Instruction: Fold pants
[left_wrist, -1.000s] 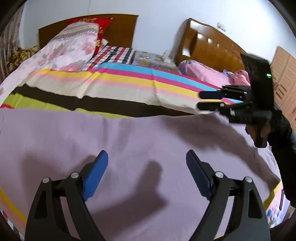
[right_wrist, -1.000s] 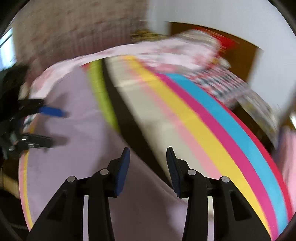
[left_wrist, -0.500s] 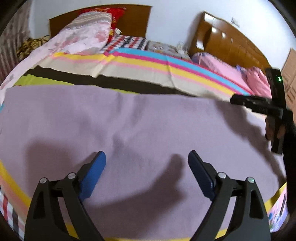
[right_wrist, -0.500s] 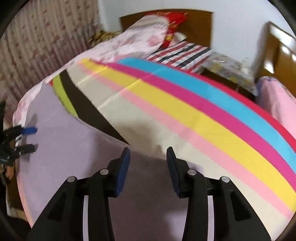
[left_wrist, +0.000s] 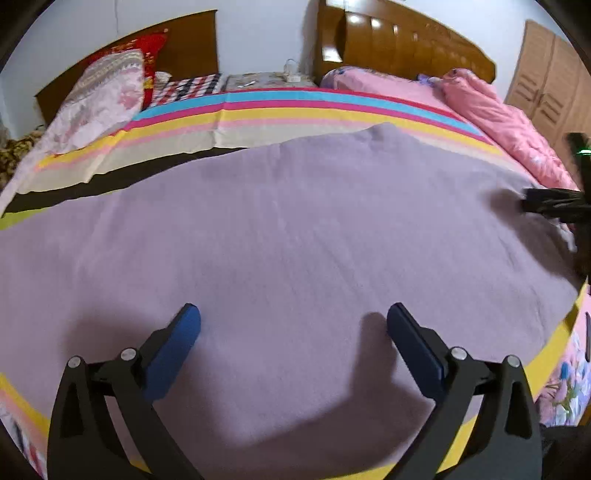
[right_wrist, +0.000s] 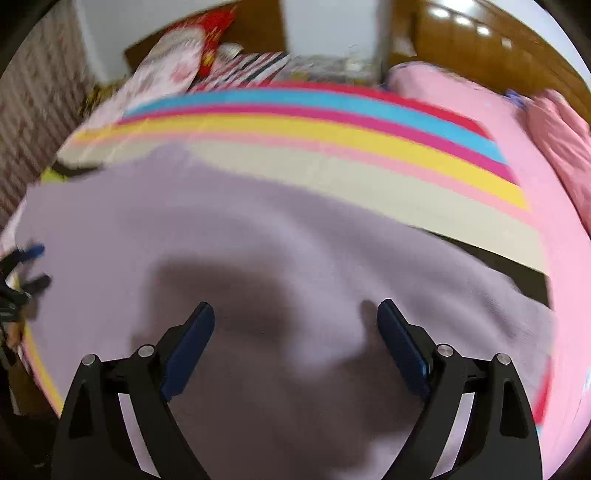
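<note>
Lilac pants (left_wrist: 280, 236) lie spread flat across the striped bed and fill most of both views; in the right wrist view the pants (right_wrist: 295, 236) are blurred. My left gripper (left_wrist: 293, 323) hovers over their near part, jaws opening wide, nothing between the blue pads. My right gripper (right_wrist: 295, 319) hangs over the cloth too, its jaws also opening, with only fabric below them. Each gripper shows at the edge of the other's view: the right gripper (left_wrist: 554, 206) at far right, the left gripper (right_wrist: 26, 266) at far left.
A striped bedsheet (left_wrist: 295, 110) covers the bed beyond the pants. Pillows and a floral quilt (left_wrist: 96, 99) lie at the back left, a pink duvet (left_wrist: 498, 114) at the right. Wooden headboards (left_wrist: 399, 40) and a wardrobe (left_wrist: 550, 85) stand behind.
The right gripper swung across the bed, rolled, and its jaws went from narrow to wide. The left gripper shifted over the pants and opened slightly more. The pants now lie flatter.
</note>
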